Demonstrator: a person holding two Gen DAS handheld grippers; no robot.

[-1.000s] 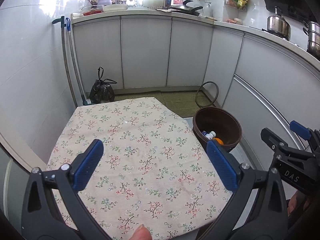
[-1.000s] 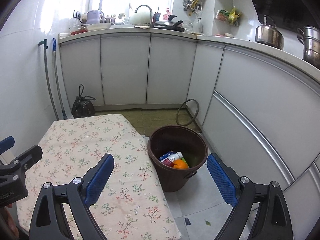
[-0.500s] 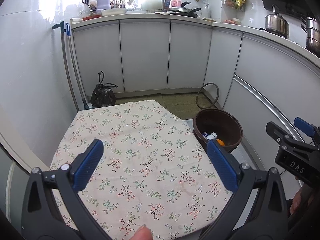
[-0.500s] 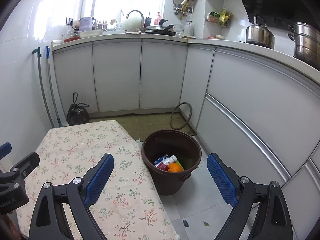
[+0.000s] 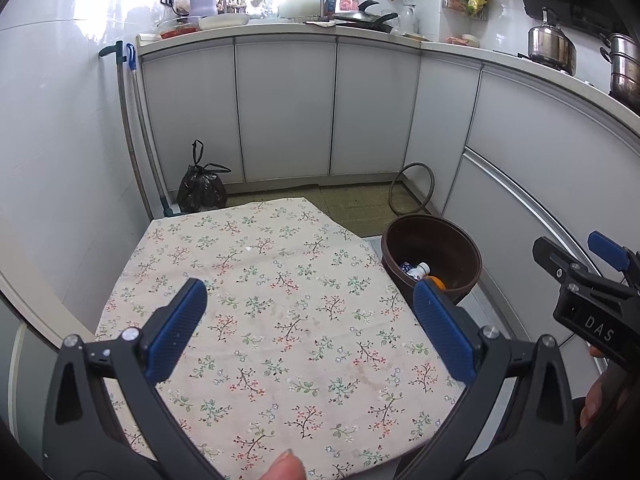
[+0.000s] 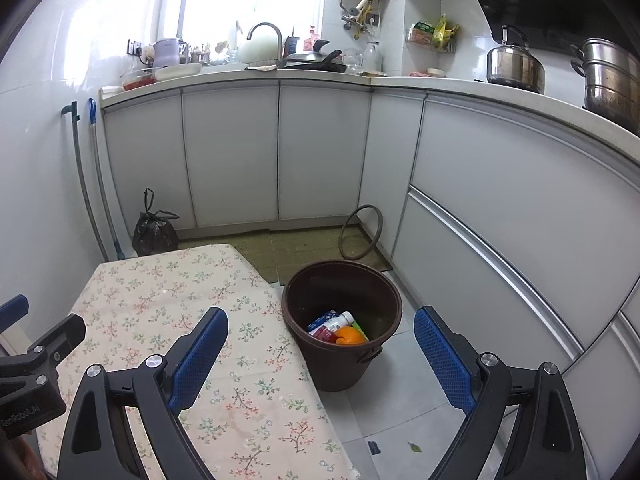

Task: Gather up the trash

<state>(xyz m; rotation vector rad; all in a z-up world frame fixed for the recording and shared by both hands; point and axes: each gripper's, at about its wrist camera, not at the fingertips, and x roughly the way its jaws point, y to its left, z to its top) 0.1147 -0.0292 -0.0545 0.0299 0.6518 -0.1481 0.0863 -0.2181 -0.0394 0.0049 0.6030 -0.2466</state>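
The left gripper (image 5: 308,328) hangs over the flowered tablecloth (image 5: 272,304), blue pads wide apart, nothing between them. Off the table's right edge a brown bin (image 5: 440,248) stands on the floor, holding a bottle (image 5: 418,270) and an orange (image 5: 434,281). The right gripper (image 5: 584,272) shows at far right. A black bag (image 5: 202,192) sits beyond the far-left corner.

Your left view catches only part of the right gripper (image 5: 592,280), cut by the edge; the bin's (image 5: 468,240) near wall and the table edge hide most trash (image 5: 418,270) inside.
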